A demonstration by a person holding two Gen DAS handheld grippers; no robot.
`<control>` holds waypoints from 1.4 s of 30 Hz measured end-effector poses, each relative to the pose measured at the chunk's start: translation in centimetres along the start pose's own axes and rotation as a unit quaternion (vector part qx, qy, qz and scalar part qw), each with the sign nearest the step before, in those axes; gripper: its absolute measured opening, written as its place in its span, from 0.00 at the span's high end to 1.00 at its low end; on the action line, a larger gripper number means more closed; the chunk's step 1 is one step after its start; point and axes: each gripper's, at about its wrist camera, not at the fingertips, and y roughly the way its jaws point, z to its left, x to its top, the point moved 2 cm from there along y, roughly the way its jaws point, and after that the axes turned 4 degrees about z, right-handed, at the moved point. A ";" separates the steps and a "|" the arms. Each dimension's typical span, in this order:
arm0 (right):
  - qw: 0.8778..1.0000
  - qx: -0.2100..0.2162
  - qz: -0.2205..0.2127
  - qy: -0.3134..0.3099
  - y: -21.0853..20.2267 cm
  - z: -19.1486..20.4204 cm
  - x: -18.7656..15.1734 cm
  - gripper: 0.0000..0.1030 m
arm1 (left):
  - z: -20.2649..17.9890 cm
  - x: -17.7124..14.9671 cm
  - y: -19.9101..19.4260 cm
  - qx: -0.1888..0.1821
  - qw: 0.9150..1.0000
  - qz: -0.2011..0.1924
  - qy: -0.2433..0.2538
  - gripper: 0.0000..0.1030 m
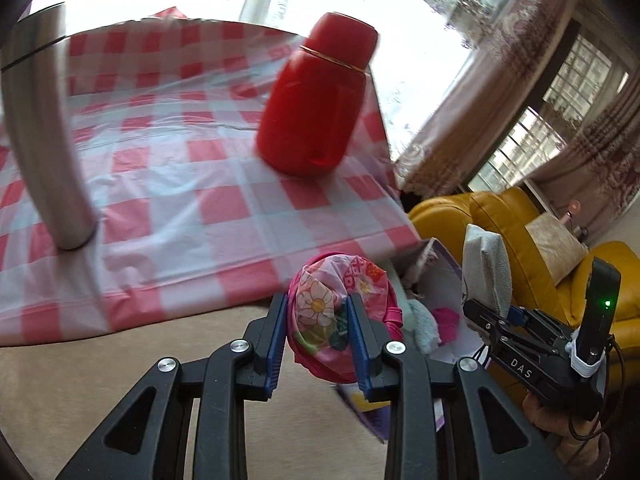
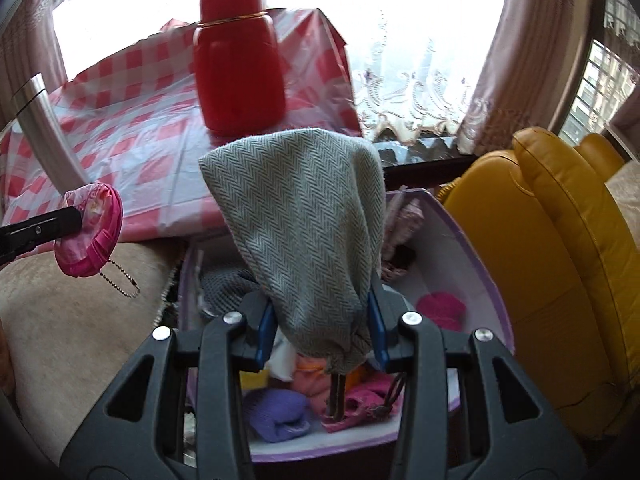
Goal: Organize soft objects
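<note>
At the far left a metal cylinder [image 1: 48,136] stands on the bench [image 1: 168,208], which is covered in red-and-white checked cloth, with a red flask [image 1: 316,96] upright further along it. The left gripper [image 1: 320,344] is held level just off the bench's near edge, above beige carpet; its fingers [image 1: 276,344] are clamped on a round pink flowered pouch [image 1: 336,312], which sits upright between the blue pads, a bead chain [image 2: 120,276] dangling beneath it. To the right, the right gripper [image 2: 324,332] points forward over an open box [image 2: 472,248] with purple edging; its fingers [image 2: 378,328] pinch the gathered lower end of a grey herringbone bag [image 2: 300,224], which rises above them. Inside the box lie pink, purple and orange soft items. A yellow sofa [image 2: 560,260] stands just beside the box on the right.
</note>
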 end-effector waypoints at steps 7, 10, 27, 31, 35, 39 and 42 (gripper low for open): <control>0.999 -0.026 0.006 0.029 -0.4 -3.3 -0.9 0.57 | -4.5 -0.1 2.4 -0.034 0.999 0.021 0.033 0.68; 0.999 -0.034 0.009 0.037 -0.6 -3.9 -1.0 0.53 | -6.0 0.0 3.6 -0.048 0.997 0.033 0.042 0.58; 0.998 -0.060 0.004 0.037 -4.5 -2.7 -4.4 0.26 | -5.1 -5.7 2.0 -0.014 0.995 0.083 0.044 0.25; 0.997 -0.060 0.000 0.041 -4.7 -2.4 -4.8 0.26 | -5.4 -6.0 2.2 -0.007 0.994 0.091 0.060 0.21; 0.997 -0.061 0.006 0.042 -4.3 -2.4 -4.9 0.26 | -5.3 -5.9 2.2 -0.004 0.994 0.091 0.057 0.21; 0.997 -0.059 0.014 0.041 -3.8 -2.3 -5.1 0.25 | -5.3 -5.9 2.3 0.004 0.994 0.091 0.054 0.21; 0.997 -0.060 0.018 0.040 -3.6 -2.3 -5.1 0.25 | -5.4 -5.8 2.6 0.009 0.994 0.092 0.054 0.21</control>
